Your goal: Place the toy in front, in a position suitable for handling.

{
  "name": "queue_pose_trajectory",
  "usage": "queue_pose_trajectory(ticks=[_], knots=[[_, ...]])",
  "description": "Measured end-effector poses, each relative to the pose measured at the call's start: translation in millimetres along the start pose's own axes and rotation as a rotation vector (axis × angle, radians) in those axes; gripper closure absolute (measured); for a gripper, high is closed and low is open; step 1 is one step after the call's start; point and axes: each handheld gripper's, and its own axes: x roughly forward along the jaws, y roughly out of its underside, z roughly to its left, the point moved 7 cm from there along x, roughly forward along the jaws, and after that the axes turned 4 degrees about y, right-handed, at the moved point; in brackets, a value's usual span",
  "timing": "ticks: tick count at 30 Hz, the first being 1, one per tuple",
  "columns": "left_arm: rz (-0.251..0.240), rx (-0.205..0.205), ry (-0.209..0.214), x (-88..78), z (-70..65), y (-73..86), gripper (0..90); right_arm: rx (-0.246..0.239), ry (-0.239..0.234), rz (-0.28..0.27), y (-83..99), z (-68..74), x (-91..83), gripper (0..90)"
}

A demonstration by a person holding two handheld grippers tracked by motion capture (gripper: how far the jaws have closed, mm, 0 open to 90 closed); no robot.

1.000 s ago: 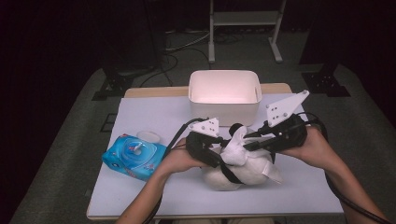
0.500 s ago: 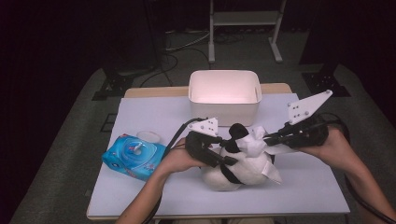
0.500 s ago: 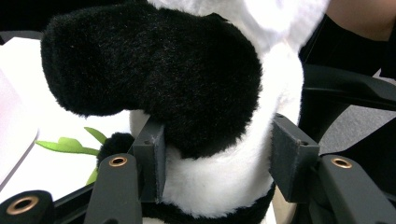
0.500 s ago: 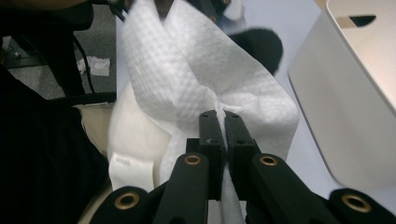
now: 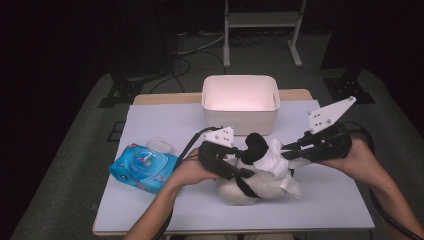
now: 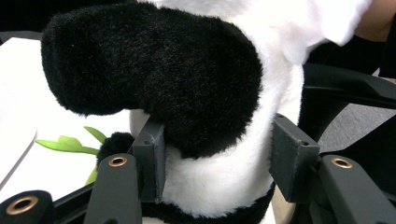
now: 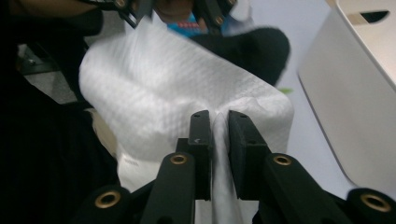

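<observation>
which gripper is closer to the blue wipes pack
Left. The left gripper, clamped on the plush panda, sits just right of the blue wipes pack. The right gripper, pinching a white wipe, is farther off, beyond the panda.

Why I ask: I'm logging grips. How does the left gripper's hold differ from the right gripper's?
The left gripper spans the thick black-and-white plush panda, jaws wide apart; the right gripper pinches a thin fold of white embossed wipe, jaws nearly together, having just eased open. Both have black pads and meet over the panda.

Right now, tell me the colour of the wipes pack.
Blue wipes pack, clearest in the high view.
</observation>
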Motion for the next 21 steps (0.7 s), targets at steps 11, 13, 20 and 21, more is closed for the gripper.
queue_pose_trajectory(ticks=[11,13,20,21], knots=[[0.008,0.002,-0.003,1.4,0.0,0.7,45.3,-0.023,-0.054,-0.008,-14.3,10.4,15.8,62.7],[0.008,0.004,-0.006,2.0,-0.2,0.7,45.4,-0.021,-0.054,-0.012,-14.9,11.0,19.7,62.7],[-0.006,-0.007,-0.013,0.3,1.4,-0.4,48.0,-0.049,-0.005,-0.029,-13.6,8.9,22.8,84.2],[-0.005,-0.002,-0.015,-0.9,1.0,-1.4,48.2,-0.047,-0.002,-0.035,-13.3,8.6,21.8,84.6]])
